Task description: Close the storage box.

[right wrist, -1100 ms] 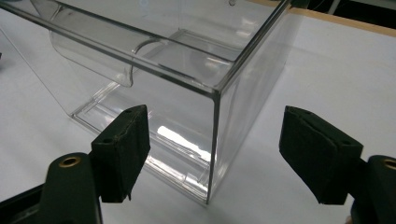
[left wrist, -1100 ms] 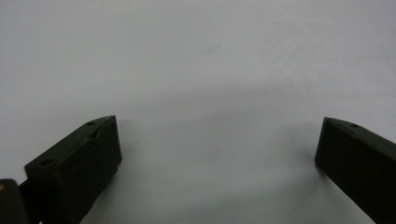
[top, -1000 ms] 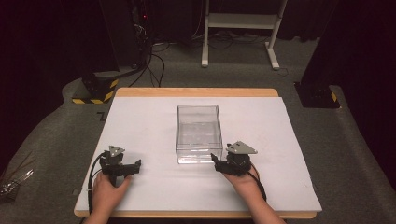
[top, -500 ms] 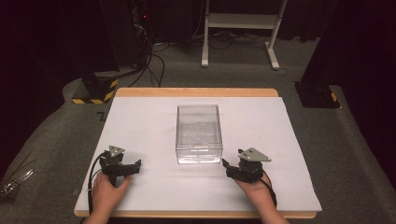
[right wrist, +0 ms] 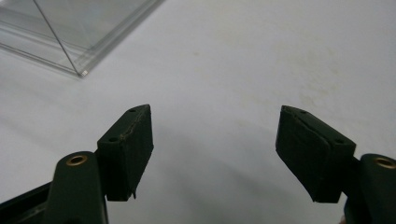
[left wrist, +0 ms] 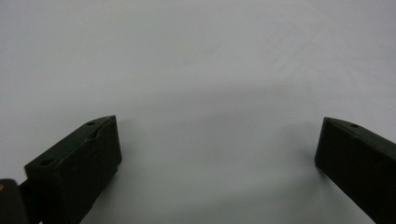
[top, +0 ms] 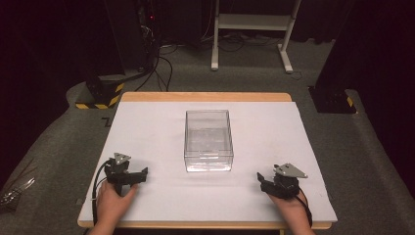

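1. Two grippers, both empty: my left gripper (top: 128, 175) sits at the near-left of the white worktop (top: 147, 127), its jaws spread wide with nothing but bare sheet between them. The hand lies low behind it, forearm coming in from the near edge, and the jaws point toward the middle of the worktop.

2. Between my hands stands the clear plastic box (top: 208, 141), upright, open at the top and, as far as I can tell, with nothing in it. It is well apart from both grippers.

3. My right gripper (top: 274, 182) rests at the near-right, jaws equally wide and holding nothing. In the right gripper view one near corner of the box (right wrist: 79, 32) lies up and to the left, so these jaws are angled past it, not at it.

4. What could go wrong, in my judgement: the walls are thin, slick and see-through, so I might misjudge an edge and nudge the box across the sheet. A one-sided pinch could tip or spin it; closing both sides unevenly could let it squirt out.
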A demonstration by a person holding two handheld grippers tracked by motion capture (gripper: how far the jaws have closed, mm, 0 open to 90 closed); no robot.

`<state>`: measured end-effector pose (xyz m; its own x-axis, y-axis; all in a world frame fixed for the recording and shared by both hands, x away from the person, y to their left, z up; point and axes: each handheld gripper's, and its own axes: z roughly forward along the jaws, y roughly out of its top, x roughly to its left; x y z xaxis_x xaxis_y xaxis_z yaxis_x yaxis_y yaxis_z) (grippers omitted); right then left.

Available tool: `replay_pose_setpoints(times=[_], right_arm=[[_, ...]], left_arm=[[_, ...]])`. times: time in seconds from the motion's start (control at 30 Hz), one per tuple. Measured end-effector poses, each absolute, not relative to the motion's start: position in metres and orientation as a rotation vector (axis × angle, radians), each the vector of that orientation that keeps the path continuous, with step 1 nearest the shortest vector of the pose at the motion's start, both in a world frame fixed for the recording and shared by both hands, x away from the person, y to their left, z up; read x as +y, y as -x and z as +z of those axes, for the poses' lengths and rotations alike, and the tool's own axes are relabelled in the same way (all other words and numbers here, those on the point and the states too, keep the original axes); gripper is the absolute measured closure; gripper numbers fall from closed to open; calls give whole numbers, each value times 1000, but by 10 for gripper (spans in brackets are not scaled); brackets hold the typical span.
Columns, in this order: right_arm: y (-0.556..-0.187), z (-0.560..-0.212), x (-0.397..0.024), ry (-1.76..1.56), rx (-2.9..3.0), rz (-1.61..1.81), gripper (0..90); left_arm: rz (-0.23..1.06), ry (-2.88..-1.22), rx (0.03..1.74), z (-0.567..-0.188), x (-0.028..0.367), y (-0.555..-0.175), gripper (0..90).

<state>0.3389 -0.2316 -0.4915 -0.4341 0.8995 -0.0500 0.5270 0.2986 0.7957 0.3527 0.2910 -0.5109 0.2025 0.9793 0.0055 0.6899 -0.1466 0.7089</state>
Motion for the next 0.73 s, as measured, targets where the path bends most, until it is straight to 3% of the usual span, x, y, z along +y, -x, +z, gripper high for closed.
replay_pose_setpoints(times=[0.73], right_arm=[[-344,-503,-238,-1303,2177,919,289]], left_arm=[[653,-1907,1548,-511,291,-352,7]])
